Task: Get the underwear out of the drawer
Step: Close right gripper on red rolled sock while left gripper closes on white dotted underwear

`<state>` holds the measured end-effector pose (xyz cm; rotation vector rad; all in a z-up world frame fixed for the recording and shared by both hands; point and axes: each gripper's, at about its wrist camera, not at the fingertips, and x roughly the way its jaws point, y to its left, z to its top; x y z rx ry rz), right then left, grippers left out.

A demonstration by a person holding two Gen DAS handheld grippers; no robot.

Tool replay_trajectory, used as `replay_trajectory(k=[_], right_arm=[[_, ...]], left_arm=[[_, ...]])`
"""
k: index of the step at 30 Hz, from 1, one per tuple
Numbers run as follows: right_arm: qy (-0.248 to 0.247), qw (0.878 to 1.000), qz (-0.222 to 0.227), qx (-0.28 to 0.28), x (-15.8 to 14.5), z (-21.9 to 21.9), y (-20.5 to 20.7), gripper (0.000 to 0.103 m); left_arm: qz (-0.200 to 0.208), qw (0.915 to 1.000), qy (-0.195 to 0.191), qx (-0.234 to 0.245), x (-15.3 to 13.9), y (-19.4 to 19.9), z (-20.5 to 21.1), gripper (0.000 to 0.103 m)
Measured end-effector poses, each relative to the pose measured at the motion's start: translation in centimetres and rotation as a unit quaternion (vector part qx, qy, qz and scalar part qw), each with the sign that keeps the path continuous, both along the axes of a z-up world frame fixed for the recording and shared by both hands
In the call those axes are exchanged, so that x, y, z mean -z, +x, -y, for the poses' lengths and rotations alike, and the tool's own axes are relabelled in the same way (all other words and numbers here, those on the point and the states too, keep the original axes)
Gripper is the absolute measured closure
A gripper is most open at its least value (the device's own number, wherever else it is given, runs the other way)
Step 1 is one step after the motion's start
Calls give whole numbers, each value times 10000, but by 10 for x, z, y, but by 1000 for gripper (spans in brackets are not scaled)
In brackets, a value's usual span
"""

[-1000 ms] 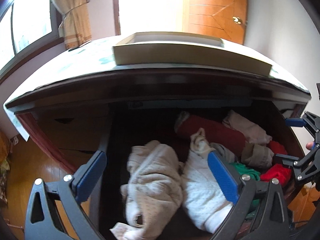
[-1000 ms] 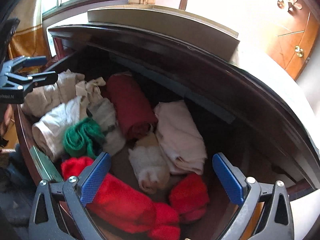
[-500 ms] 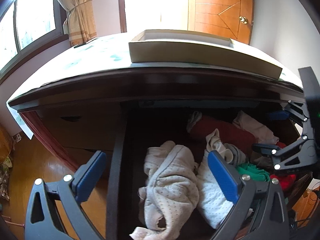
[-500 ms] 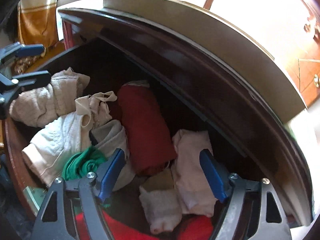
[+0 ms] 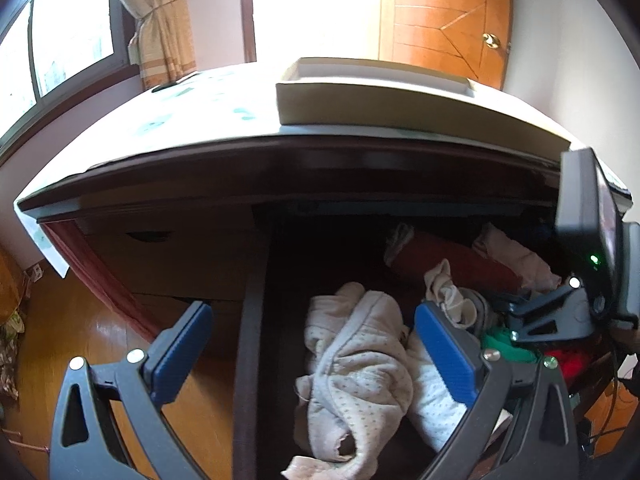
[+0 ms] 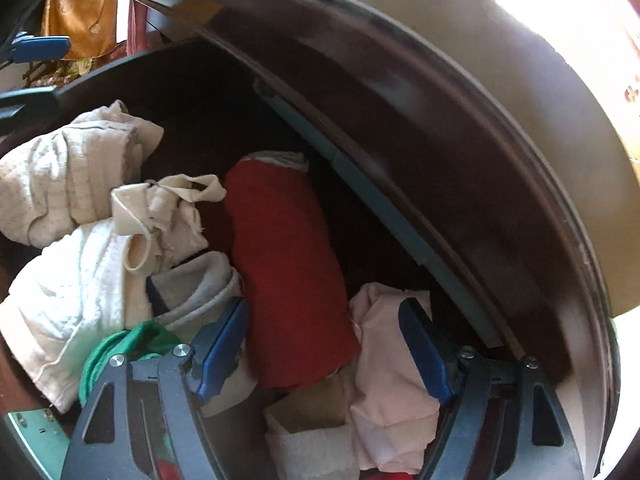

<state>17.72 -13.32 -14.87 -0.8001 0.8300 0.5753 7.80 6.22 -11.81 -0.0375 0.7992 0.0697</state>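
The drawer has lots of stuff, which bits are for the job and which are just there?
For the job:
open dark wooden drawer
rolled dark red cloth
right gripper

Just there:
flat cream box
beige curtain
orange wooden door

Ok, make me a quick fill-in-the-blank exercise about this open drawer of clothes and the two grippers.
1. The long rolled garment between the right gripper fingers is ____ in colour.
2. The right gripper's jaws are ____, not pressing on the roll.
3. The garment bunched left of the right gripper is ____.
4. The flat box sits ____ the dresser.

Missing words: red; open; green; on top of
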Motion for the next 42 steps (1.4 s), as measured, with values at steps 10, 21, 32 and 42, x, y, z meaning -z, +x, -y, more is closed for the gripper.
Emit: replay_trajectory(k=[10,21,32,42], right_arm=[[-127,9992,-351,-145,12,-8,17,24],[8,9964,-788,-298,20,-7,31,51],[198,9970,-729,-195,9,18,38,64],[-352,9981,-475,-174,13,7,65,31]], left_arm=[[-175,9989,135,403,7,-1,18,0],[-492,9953,291,777,14,0,31,1],[-726,9915,459,973,20,0,35,5],[-905,9885,505,1096,24,0,35,7]])
